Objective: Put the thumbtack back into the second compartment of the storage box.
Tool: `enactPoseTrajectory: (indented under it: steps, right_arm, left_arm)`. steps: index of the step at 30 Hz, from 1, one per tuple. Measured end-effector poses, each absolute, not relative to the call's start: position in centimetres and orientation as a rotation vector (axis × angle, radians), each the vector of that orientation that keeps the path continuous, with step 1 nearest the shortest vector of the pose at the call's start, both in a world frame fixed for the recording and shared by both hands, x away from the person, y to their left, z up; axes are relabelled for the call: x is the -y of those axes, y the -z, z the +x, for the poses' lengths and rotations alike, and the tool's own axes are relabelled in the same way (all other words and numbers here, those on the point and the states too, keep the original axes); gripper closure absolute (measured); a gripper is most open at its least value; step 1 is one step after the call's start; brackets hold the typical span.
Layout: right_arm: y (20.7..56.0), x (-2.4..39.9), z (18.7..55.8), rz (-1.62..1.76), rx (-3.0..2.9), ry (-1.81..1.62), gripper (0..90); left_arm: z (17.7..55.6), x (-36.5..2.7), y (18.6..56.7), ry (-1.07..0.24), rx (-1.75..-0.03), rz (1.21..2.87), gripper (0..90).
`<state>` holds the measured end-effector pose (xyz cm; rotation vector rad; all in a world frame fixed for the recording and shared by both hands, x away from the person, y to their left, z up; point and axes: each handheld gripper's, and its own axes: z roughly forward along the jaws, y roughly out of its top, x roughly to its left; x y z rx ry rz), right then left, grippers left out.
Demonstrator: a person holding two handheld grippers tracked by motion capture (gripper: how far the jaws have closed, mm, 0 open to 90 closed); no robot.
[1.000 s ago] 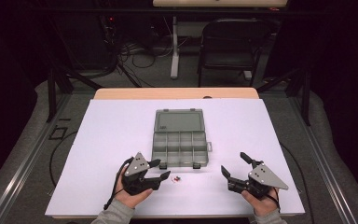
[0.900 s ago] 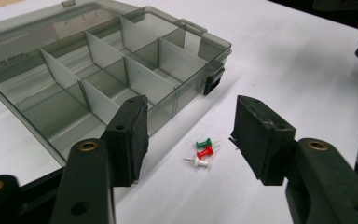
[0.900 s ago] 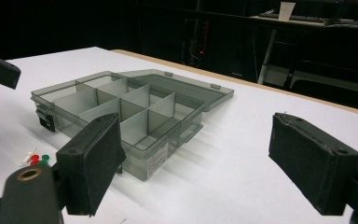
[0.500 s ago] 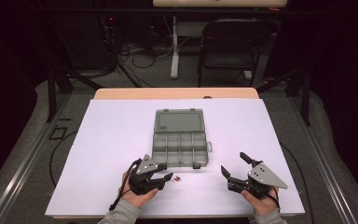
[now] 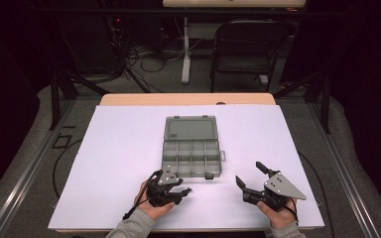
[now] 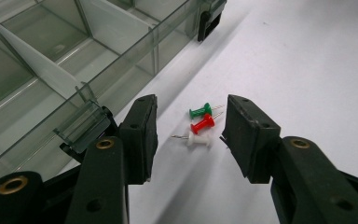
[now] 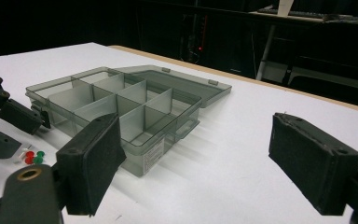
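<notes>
Pushpins (image 6: 201, 125), green, red and white, lay untouched on white table sheet (image 5: 119, 148) between closing, half-open left gripper (image 6: 189, 135), clear compartment box (image 5: 192, 151) lid-open just beyond, right gripper (image 5: 248, 174) wide, empty, well aside, dark room, chair (image 5: 248, 49) behind.

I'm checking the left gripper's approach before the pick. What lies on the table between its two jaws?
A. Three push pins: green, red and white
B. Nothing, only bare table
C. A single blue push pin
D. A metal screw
A: in the left gripper view, the green push pin, red push pin and white push pin lie together between the open jaws of the left gripper, untouched by its pads.
</notes>
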<state>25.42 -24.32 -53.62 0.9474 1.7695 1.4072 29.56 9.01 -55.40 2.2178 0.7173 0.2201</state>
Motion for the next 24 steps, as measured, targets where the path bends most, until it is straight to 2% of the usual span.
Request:
enactPoseTrajectory:
  steps: [24]
  right_arm:
    - [53.63,24.32,25.43,0.947,-1.773,-1.411,16.6]
  left_arm:
    - [29.86,-8.62,56.18,-0.225,-0.682,2.258,63.7]
